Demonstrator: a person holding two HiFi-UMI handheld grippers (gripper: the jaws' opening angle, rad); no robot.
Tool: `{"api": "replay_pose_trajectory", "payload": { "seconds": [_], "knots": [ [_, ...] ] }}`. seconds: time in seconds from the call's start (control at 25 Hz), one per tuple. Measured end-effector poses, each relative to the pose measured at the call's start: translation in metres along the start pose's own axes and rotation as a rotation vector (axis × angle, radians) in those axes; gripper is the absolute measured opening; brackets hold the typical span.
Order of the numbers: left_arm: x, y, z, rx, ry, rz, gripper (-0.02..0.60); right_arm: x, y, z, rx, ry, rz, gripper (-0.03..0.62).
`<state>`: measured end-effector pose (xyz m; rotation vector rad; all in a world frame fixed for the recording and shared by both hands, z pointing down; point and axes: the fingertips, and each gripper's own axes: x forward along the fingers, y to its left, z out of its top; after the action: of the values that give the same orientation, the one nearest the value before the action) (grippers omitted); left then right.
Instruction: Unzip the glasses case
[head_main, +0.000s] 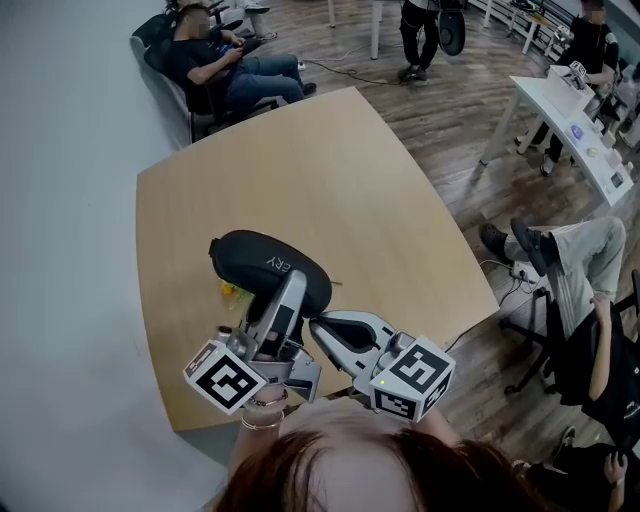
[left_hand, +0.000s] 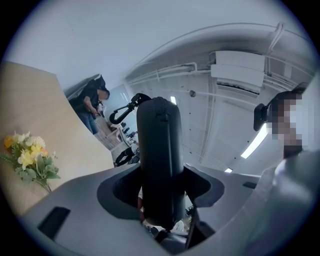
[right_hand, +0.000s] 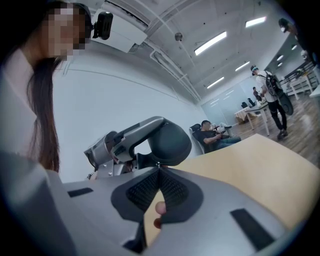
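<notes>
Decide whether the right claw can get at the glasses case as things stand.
Probably yes. The right claw, closed, has its tips against the end of the glasses case, with nothing between. The left claw clamps the case's body further along, leaving that end free.

Plain grey wall (head_main: 60, 200) to my left, wood-plank floor (head_main: 440, 110) around the light wooden table (head_main: 300, 170) I work at, white desk (head_main: 560, 112) far right, seated person (head_main: 215, 60) beyond, ceiling strip lights (right_hand: 215, 42) overhead.

Open-plan office/lab w/ white desks (head_main: 545, 100), wood floor (head_main: 450, 120), ceiling strip lights (right_hand: 215, 42), seated ppl (head_main: 225, 62).
</notes>
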<state>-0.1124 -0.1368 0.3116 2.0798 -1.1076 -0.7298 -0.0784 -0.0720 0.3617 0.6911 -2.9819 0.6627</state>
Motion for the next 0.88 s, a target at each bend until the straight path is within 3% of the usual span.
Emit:
{"api": "replay_pose_trajectory", "payload": {
  "seconds": [0.88],
  "knots": [
    [0.003,-0.004,-0.007,0.018,0.046,-0.032,0.245,-0.013,-0.016,-0.003,0.019,0.0,-0.05,0.017]
  ]
}}
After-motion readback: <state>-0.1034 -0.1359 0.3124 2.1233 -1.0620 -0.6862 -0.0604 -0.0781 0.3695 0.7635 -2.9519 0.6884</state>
